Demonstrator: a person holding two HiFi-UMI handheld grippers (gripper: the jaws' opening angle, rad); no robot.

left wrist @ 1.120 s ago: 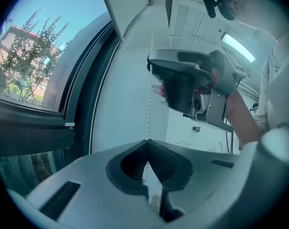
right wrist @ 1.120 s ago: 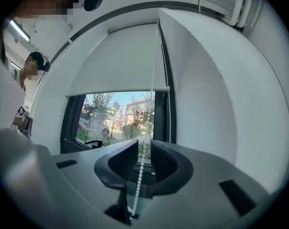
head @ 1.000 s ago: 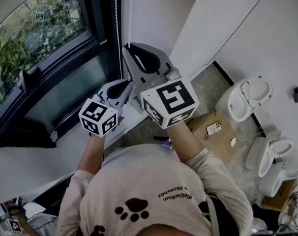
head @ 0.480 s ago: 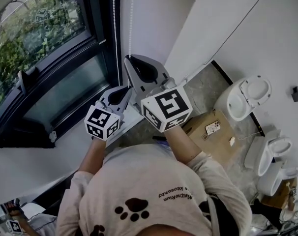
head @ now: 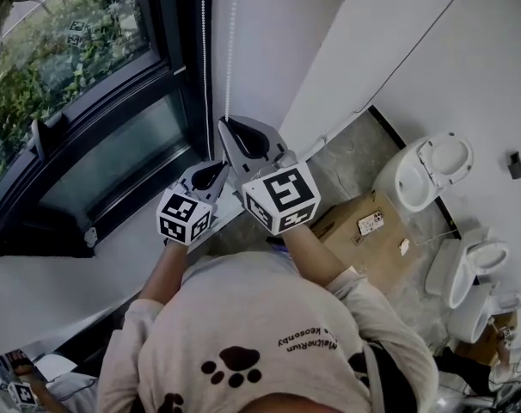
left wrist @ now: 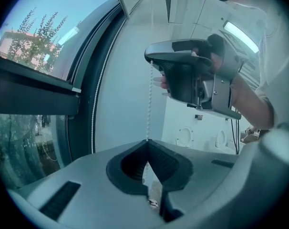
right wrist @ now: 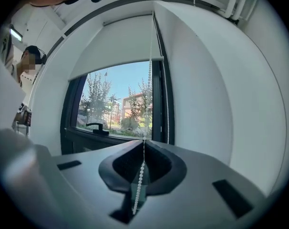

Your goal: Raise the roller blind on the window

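Note:
The white roller blind (right wrist: 117,46) covers the top of the window, its bottom rail above the glass. Its white bead chain (head: 233,50) hangs in two strands beside the dark window frame (head: 170,67). My right gripper (head: 227,122) is shut on one strand; the beads run through its closed jaws (right wrist: 144,140) and trail down behind them. Just below it, my left gripper (head: 211,169) is shut on the same strand (left wrist: 148,104), which enters its jaws (left wrist: 147,140) from above. The right gripper (left wrist: 152,59) shows over it in the left gripper view. The other strand (left wrist: 98,94) hangs free by the frame.
Several white toilets (head: 424,170) and a cardboard box (head: 364,231) stand on the floor to the right. A white wall (head: 269,33) runs beside the chain. The window has a dark handle (right wrist: 98,126). Another person (right wrist: 27,61) stands at the far left.
Both grippers have come down along the chain, the right one's jaw tip sinking away from the top of the head view. The left stays just below it.

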